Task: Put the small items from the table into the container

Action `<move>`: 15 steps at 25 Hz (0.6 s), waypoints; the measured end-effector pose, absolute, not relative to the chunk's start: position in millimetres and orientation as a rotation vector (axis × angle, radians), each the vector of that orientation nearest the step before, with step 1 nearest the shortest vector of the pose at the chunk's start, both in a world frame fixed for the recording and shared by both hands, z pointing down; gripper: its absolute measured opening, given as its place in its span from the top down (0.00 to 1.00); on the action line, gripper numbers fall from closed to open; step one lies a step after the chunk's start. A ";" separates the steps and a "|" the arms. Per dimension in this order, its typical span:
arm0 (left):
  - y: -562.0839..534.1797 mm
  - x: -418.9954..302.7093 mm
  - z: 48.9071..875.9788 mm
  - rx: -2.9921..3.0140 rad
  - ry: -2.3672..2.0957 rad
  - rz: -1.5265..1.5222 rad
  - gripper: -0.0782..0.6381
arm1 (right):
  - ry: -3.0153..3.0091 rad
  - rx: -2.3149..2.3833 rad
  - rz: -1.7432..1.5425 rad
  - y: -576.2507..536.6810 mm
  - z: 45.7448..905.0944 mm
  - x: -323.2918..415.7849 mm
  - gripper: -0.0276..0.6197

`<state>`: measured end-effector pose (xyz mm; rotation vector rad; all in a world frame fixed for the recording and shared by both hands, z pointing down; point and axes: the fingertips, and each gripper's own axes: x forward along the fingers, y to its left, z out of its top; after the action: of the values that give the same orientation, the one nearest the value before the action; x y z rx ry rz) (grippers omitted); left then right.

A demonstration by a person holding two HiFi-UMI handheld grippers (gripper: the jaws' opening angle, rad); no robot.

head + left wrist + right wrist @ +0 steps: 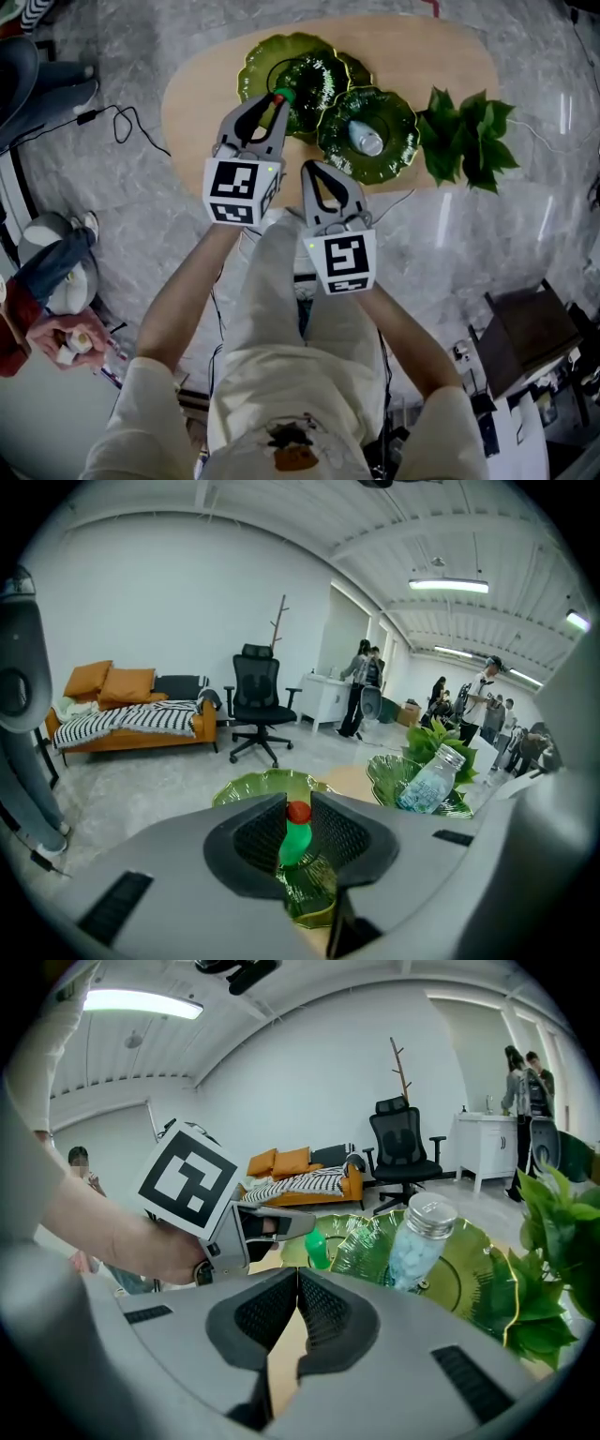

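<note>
Bottles, two: green bottle [294,844], red cap [298,811], clamped in my left tongs [278,97] over the middle dish [323,80]; clear bottle [366,139] of white pellets in the right dish [398,152]. Dishes — three, scalloped green glass. My right tongs [298,1283] closed, empty.

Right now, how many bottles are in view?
2. A green bottle is gripped in the left claw; a clear bottle is on the right plate. None seems hidden.

Both bare forearms [176,292] reach toward the oval wooden table [195,105]. The grey left gripper [275,103], tilted down over it, clamps a small green red-capped bottle [295,839]. The grey right gripper [315,169], at its near edge, has its jaws pressed together with nothing between them.
</note>
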<state>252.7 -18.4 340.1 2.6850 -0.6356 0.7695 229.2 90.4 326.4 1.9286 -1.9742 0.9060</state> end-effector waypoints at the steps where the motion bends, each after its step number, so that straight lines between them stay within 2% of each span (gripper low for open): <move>1: -18.4 253.0 341.3 2.685 -0.634 0.770 0.77 | -1.974 1.932 0.899 90.2 326.8 230.6 0.95; 15: -7.6 250.5 324.2 2.706 -0.635 0.714 0.73 | -1.986 1.954 0.895 96.0 317.9 234.7 0.95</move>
<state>250.5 -7.6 324.2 2.7062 -0.6346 0.7137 234.7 96.0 317.9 1.9538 -1.9856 0.8954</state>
